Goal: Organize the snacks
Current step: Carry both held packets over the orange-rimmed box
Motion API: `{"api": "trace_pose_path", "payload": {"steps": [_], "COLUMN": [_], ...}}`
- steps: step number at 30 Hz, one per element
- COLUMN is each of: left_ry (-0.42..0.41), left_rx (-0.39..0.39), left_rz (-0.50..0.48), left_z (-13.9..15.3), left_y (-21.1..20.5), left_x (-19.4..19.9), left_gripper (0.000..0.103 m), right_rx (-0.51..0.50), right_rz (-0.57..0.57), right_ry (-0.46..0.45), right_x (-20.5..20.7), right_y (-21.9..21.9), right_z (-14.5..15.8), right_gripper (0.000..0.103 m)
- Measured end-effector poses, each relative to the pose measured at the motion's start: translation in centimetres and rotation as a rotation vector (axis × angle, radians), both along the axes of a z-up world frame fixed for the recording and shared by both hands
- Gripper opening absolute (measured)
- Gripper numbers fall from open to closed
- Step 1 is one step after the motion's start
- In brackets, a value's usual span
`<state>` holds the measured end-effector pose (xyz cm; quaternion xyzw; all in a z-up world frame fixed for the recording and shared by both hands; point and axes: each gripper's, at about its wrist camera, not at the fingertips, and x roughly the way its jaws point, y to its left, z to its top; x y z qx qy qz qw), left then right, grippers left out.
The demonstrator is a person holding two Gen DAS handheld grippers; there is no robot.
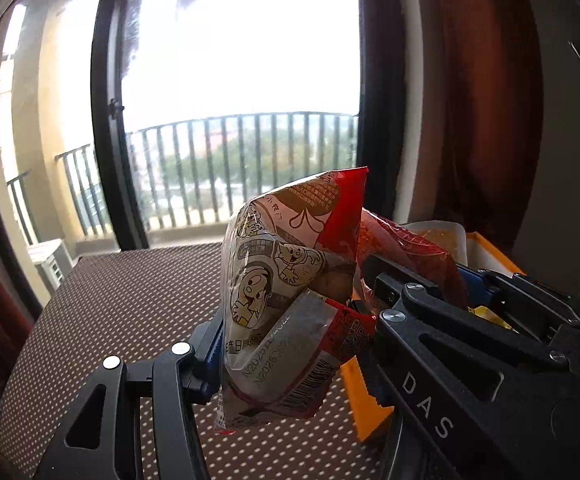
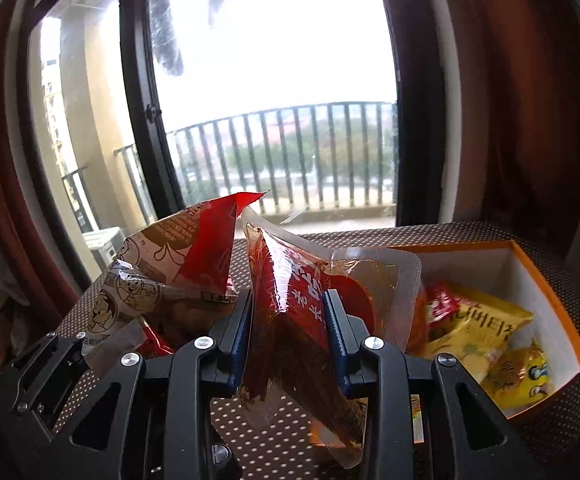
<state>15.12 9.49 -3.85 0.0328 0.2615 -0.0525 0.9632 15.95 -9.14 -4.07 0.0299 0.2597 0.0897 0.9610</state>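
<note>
My left gripper (image 1: 290, 332) is shut on a beige and red snack bag (image 1: 282, 264) printed with cartoon figures, held up above the table. In the right wrist view that same bag (image 2: 162, 280) hangs at the left. My right gripper (image 2: 290, 336) is shut on a translucent red pouch (image 2: 310, 296), its blue pads pressing both sides. The pouch (image 1: 402, 248) also shows just right of the cartoon bag in the left wrist view. The two bags hang side by side, almost touching.
An orange box (image 2: 546, 280) with a white inside stands at the right and holds yellow snack packs (image 2: 478, 332). A brown dotted mat (image 1: 130, 300) covers the table. Behind are a glass balcony door (image 1: 242, 80), railings and dark red curtains (image 1: 482, 100).
</note>
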Motion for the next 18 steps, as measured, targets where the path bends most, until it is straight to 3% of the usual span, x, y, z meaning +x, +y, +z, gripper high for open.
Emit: {"api": "trace_pose_path", "payload": {"steps": [18], "left_ry": [0.026], "left_rx": [0.000], "left_rz": [-0.164], "left_z": [-0.8], "left_y": [-5.9], "left_x": [3.6], "left_gripper": [0.057], "right_rx": [0.024], "right_rz": [-0.146], "right_ry": [-0.014], "right_x": [1.4], "right_y": [-8.0], "right_z": [0.0], "right_gripper": [0.037]}}
